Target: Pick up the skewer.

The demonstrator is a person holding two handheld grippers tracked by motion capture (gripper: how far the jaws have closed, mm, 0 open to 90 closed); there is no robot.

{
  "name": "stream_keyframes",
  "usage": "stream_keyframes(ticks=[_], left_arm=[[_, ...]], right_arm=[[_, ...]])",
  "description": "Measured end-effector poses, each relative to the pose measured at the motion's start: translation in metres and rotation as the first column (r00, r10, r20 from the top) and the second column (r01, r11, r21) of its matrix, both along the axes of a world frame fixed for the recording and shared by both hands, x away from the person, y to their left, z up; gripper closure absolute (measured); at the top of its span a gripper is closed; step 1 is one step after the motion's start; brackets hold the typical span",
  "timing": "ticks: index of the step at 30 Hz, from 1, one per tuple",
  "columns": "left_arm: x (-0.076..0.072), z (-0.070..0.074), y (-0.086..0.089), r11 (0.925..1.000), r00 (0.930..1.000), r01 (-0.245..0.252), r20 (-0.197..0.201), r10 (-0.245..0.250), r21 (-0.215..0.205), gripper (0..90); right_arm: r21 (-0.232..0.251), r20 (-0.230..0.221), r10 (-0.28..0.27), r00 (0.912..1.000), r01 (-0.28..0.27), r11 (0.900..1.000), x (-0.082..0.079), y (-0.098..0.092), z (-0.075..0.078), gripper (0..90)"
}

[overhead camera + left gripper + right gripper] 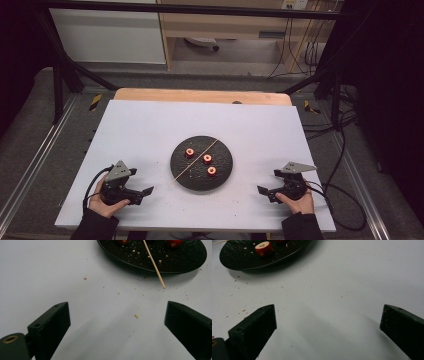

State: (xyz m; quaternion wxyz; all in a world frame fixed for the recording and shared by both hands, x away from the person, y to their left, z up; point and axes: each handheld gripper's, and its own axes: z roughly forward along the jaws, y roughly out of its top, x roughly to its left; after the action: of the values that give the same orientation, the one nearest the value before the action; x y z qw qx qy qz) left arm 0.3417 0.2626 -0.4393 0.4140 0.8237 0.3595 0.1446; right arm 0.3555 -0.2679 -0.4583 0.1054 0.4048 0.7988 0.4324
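Note:
A round black plate (225, 175) lies at the middle of the white table top. On it are three red, ring-shaped food pieces (207, 159) and a thin wooden skewer (195, 162) that lies slantwise and sticks out past the plate's near left rim. My left gripper (143, 195) rests open near the front left, its jaws wide apart over bare table. In the left gripper view the skewer (155, 265) tip and the plate (190, 262) lie ahead. My right gripper (264, 192) stands open at the front right. The right gripper view has the plate (234, 262) with one red piece (264, 248) at upper left.
Crumbs (136, 316) are scattered on the white board (150, 130) around the plate. A wooden strip (200, 96) edges the far side of the table. Black frame bars and cables (340, 165) run along the right side.

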Motion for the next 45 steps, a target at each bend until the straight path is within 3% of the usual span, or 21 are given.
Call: stream_keyframes(ticks=[14, 31, 45], left_arm=[[0.003, 0.013, -0.016, 0.9998, 0.9998, 0.009, -0.019, -0.009, 0.020, 7.0], [0.015, 0.037, -0.057, 0.9970, 0.9991, 0.039, -0.020, -0.038, 0.067, 10.0], [0.035, 0.037, -0.098, 0.9860, 0.9956, 0.072, -0.070, -0.062, 0.151, 17.0]], right_arm=[[-0.001, -0.003, 0.007, 1.0000, -0.007, 1.000, 0.000, 0.000, 0.000, 1.2], [0.002, -0.007, 0.001, 1.0000, -0.001, 1.000, 0.000, 0.000, 0.000, 1.4], [-0.004, -0.013, 0.005, 0.9999, -0.005, 1.000, 0.000, 0.000, 0.000, 1.5]])
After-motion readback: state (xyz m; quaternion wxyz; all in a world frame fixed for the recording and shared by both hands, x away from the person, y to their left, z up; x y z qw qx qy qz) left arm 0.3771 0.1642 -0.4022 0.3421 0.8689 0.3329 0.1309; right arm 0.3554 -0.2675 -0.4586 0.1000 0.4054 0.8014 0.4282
